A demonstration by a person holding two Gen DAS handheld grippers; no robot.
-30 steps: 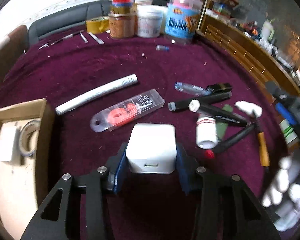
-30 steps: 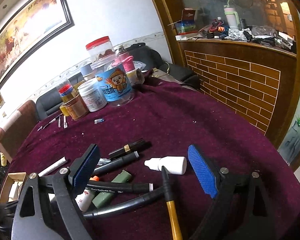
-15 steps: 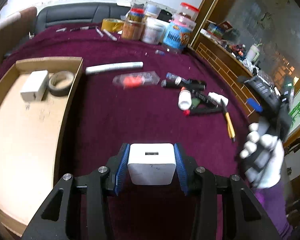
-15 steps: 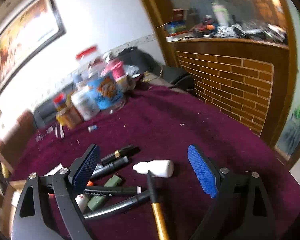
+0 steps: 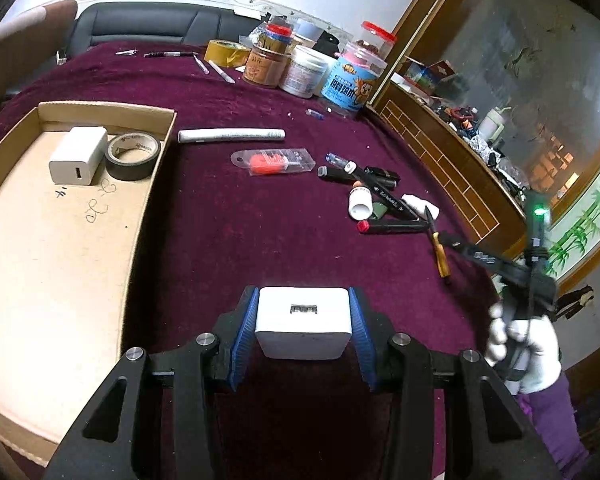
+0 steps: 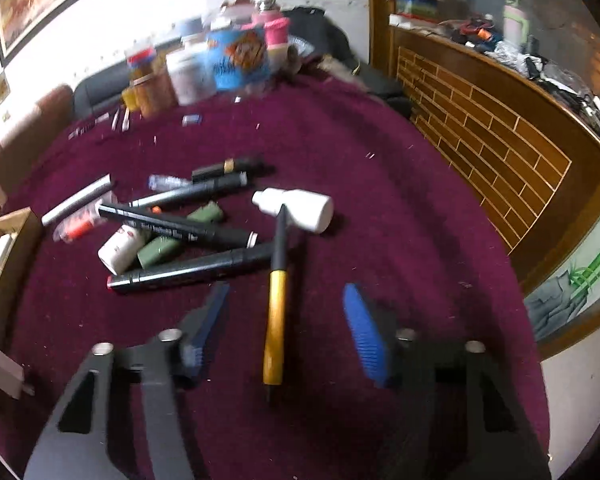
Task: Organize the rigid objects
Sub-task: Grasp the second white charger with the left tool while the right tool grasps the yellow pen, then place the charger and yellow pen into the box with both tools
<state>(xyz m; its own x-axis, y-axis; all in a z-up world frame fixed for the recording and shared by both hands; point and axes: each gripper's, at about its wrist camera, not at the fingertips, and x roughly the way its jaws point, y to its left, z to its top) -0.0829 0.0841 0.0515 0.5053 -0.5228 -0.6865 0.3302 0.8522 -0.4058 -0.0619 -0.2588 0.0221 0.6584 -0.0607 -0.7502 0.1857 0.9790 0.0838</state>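
My left gripper [image 5: 303, 322] is shut on a white USB charger cube [image 5: 303, 320] and holds it above the maroon cloth, right of the cardboard box [image 5: 140, 216]. The box holds another white charger [image 5: 78, 155] and a roll of black tape [image 5: 131, 156]. My right gripper [image 6: 286, 312] is open and hovers over a yellow-handled tool [image 6: 276, 304], its handle between the fingers. Beyond it lie black markers [image 6: 188, 270], a white dropper bottle [image 6: 300, 208], a small white bottle [image 6: 120, 250] and a green piece [image 6: 168, 242]. The same pile [image 5: 380, 204] shows in the left wrist view.
Jars and tubs [image 5: 308, 68] and a yellow tape roll [image 5: 226, 53] stand at the table's far edge. A white tube [image 5: 231, 135] and a clear pack with a red part [image 5: 274, 161] lie mid-table. A brick-faced counter [image 6: 500, 132] runs along the right.
My left gripper has lifted the white charger off the cloth and carried it back and left, toward the box. My right gripper has dropped lower, down over the yellow-handled tool.
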